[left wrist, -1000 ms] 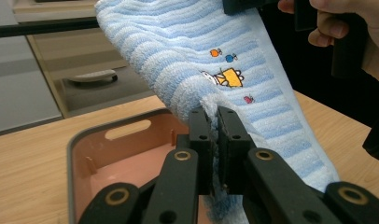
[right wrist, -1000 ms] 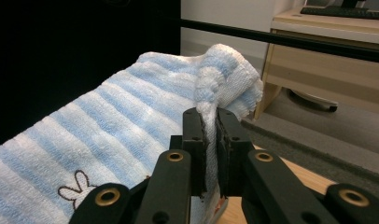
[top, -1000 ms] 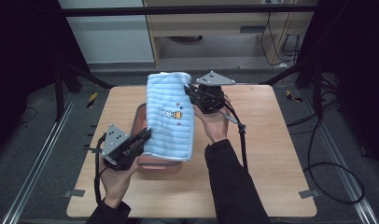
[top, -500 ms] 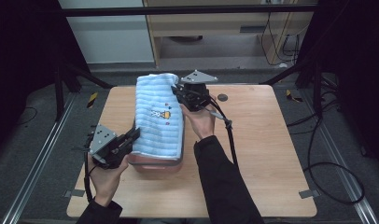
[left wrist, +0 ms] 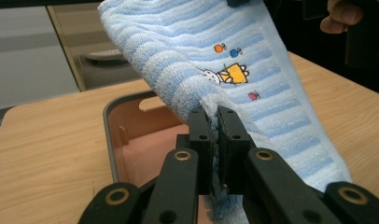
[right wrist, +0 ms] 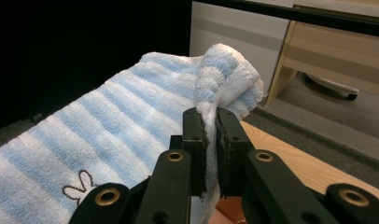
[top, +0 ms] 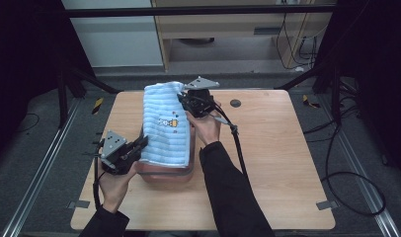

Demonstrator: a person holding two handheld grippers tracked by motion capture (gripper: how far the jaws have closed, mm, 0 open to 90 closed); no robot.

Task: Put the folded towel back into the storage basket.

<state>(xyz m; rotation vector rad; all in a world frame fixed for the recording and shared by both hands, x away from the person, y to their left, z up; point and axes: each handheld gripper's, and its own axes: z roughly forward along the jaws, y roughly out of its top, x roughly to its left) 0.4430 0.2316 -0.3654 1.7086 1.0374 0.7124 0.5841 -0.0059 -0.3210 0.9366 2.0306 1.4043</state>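
Stretching a towel [top: 166,126] over the tub [top: 166,173], long axis twelve-to-six: right gripper [top: 184,100] clamps twelve, left gripper [top: 143,143] clamps seven

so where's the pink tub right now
In the high view the pink tub sits on the table's left half, under the striped towel, beside the left hand-held gripper.

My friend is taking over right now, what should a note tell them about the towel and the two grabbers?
Left gripper: shut on the near edge of the blue-and-white striped terry towel.
Right gripper: shut on the towel's far edge, held higher.
The towel hangs stretched between them, above the pink plastic tray with a grey rim on the wooden table.
Done: towel gripped at both ends.
Left: probably lowering it into the tray and letting go.
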